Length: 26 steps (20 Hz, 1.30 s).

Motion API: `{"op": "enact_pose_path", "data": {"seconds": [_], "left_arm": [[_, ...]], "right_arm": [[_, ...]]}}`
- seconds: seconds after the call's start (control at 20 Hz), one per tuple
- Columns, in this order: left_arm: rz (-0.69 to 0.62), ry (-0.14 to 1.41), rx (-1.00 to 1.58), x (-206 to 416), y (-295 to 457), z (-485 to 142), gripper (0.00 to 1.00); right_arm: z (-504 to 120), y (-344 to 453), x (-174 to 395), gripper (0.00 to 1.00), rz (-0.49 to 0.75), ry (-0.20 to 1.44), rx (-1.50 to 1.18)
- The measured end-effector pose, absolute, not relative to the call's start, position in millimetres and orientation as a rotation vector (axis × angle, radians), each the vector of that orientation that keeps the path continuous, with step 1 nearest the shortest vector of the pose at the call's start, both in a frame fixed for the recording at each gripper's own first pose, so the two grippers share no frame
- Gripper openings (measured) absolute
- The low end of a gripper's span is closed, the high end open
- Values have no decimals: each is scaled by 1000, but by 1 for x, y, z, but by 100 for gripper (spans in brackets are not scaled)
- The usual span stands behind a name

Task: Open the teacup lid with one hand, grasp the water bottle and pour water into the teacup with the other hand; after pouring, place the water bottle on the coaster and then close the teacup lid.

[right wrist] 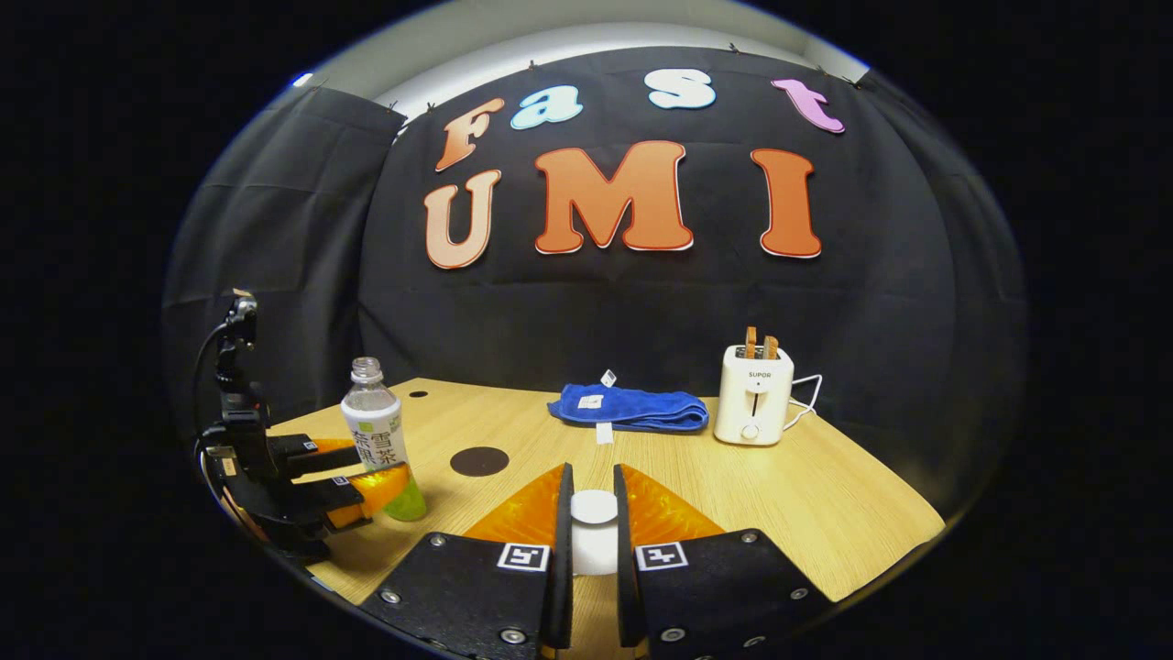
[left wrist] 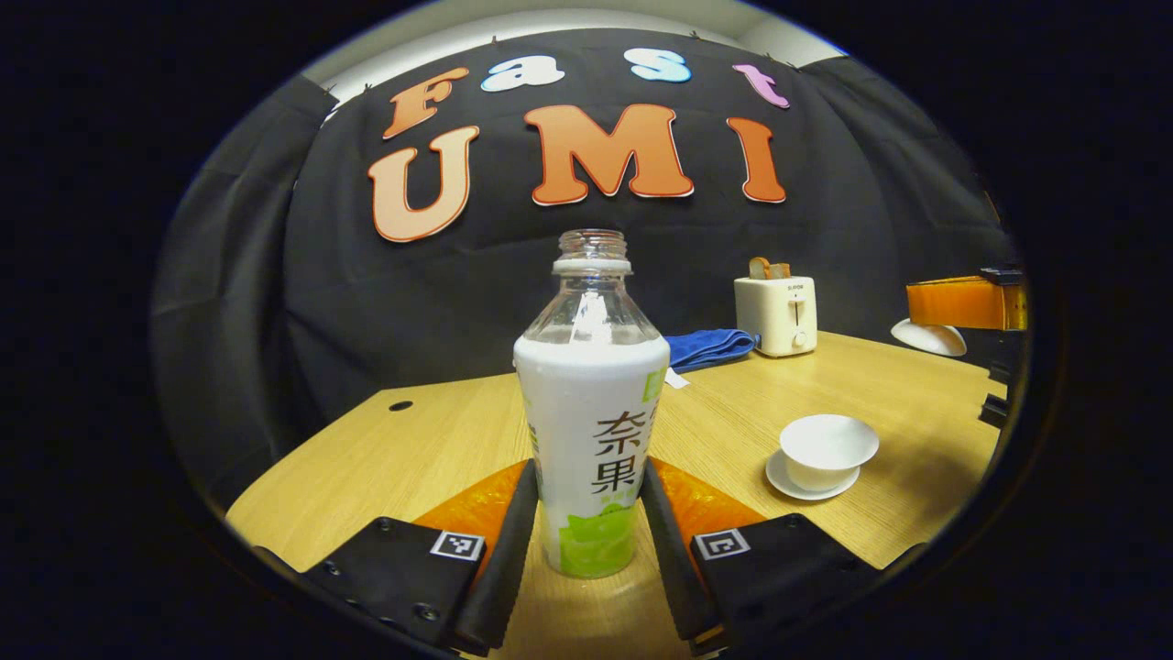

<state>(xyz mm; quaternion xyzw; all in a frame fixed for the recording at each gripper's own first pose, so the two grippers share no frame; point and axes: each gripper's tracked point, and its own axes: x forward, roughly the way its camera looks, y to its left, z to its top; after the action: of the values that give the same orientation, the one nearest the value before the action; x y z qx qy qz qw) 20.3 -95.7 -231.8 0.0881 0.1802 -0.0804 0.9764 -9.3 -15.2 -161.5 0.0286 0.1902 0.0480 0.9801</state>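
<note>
I count one water bottle [left wrist: 591, 403], one teacup [left wrist: 827, 449] on one saucer [left wrist: 779, 477], one lid [right wrist: 594, 532], one coaster [right wrist: 479, 461], one blue towel [right wrist: 630, 409], one toaster [right wrist: 753, 394] with two slices of toast [right wrist: 761, 344].

Lid [right wrist: 594, 527] mostly hidden between right tongs [right wrist: 592, 541], its rim unseen; bottle [left wrist: 591, 403] base blocked by left tongs [left wrist: 586, 541] fingers; far-off tongs [left wrist: 967, 302] cut by view edge.

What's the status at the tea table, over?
Left hand-held gripper shut on water bottle, cap off. Right hand-held gripper shut on teacup lid. Teacup open on saucer. Coaster free; nothing blocking.
</note>
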Motion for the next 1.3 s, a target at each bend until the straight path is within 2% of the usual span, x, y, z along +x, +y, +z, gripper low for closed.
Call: {"op": "enact_pose_path", "data": {"seconds": [0.05,0.15,0.2,0.45,0.55,0.65,0.85,0.9,0.95,1.0,1.05,1.2,1.3], "left_arm": [[-149,364,213,21,-90,-233,69],[-141,362,294,22,-83,-234,66],[-136,362,353,22,-79,-236,69],[-141,356,571,23,-75,-236,67],[-157,349,666,23,-79,-238,66],[-176,333,771,24,-86,-238,70],[-223,310,930,22,-97,-240,66],[-237,312,970,21,-99,-242,69],[-258,308,1023,19,-102,-242,66],[-272,301,1057,20,-104,-241,69],[-283,302,1085,21,-104,-242,66],[-309,296,1172,21,-107,-238,69],[-339,262,1265,23,-110,-233,66]], "right_arm": [[-162,-16,-10,20,96,386,54],[-157,-20,-10,20,95,375,45],[-157,-21,-9,20,91,374,41],[-157,-36,-13,20,65,372,36],[-156,-42,-15,20,55,369,37],[-157,-48,-17,20,46,369,37],[-157,-56,-19,20,37,363,41],[-157,-58,-21,20,39,363,31],[-157,-61,-21,20,37,362,22],[-157,-62,-22,20,35,362,17],[-156,-63,-23,20,36,359,17],[-157,-64,-25,20,40,356,13],[-158,-67,-27,20,39,355,15]]}}
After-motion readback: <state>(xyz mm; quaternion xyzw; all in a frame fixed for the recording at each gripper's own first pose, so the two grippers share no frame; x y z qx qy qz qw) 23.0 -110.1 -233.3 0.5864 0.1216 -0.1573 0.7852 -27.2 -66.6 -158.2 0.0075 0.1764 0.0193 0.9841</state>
